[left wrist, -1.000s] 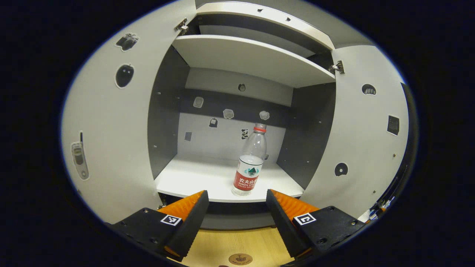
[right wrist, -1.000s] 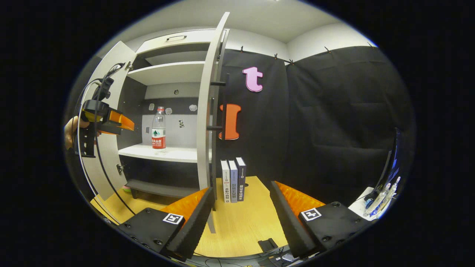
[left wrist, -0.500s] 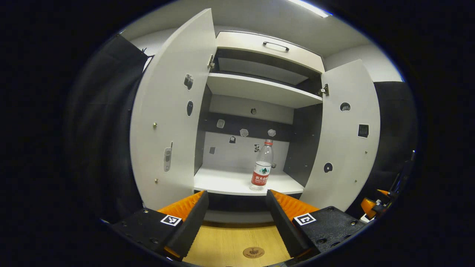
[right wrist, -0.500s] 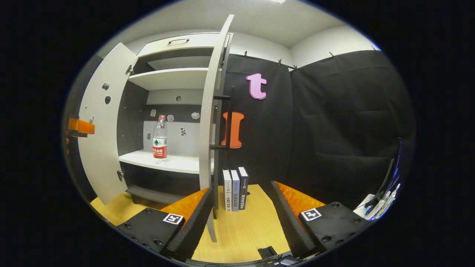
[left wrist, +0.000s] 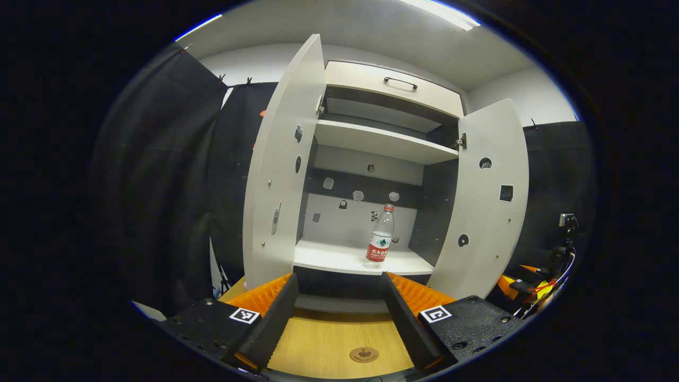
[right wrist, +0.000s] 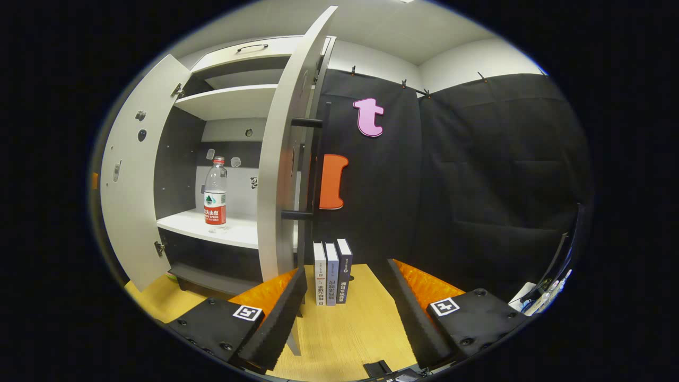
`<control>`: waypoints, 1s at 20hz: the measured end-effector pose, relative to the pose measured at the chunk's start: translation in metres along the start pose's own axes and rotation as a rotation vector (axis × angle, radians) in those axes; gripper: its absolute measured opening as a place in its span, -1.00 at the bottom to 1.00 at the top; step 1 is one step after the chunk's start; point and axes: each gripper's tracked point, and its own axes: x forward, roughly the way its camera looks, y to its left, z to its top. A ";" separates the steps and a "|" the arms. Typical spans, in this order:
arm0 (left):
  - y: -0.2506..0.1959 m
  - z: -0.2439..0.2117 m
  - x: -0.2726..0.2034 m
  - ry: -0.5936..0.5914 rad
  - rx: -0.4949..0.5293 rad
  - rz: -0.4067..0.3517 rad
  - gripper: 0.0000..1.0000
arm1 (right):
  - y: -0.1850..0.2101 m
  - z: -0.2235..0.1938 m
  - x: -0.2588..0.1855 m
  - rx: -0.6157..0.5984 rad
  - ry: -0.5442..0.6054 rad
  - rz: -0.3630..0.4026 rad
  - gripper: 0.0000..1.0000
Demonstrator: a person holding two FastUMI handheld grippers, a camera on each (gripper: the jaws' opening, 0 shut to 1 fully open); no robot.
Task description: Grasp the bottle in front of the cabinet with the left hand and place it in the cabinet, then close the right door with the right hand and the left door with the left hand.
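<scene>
Left tool (left wrist: 339, 318) agape above wooden table (left wrist: 329, 339)

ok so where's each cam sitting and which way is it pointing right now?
Left gripper view: rides the left tool, facing straight into the open cabinet; its own open fingers show at the bottom.
Right gripper view: rides the right tool, off to the cabinet's right, looking along the right door edge at the books; own open fingers below.
Shared: the bottle standing on the shelf, both doors open.
</scene>
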 end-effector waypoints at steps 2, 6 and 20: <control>-0.004 -0.006 -0.002 0.003 -0.004 -0.007 0.89 | -0.003 0.001 -0.001 -0.010 -0.004 -0.015 0.96; -0.005 -0.009 -0.003 0.001 -0.008 -0.025 0.89 | 0.000 0.002 0.000 -0.027 -0.005 -0.005 0.94; 0.009 -0.016 0.005 0.012 -0.033 -0.029 0.89 | 0.064 0.004 0.000 0.011 0.003 0.102 0.93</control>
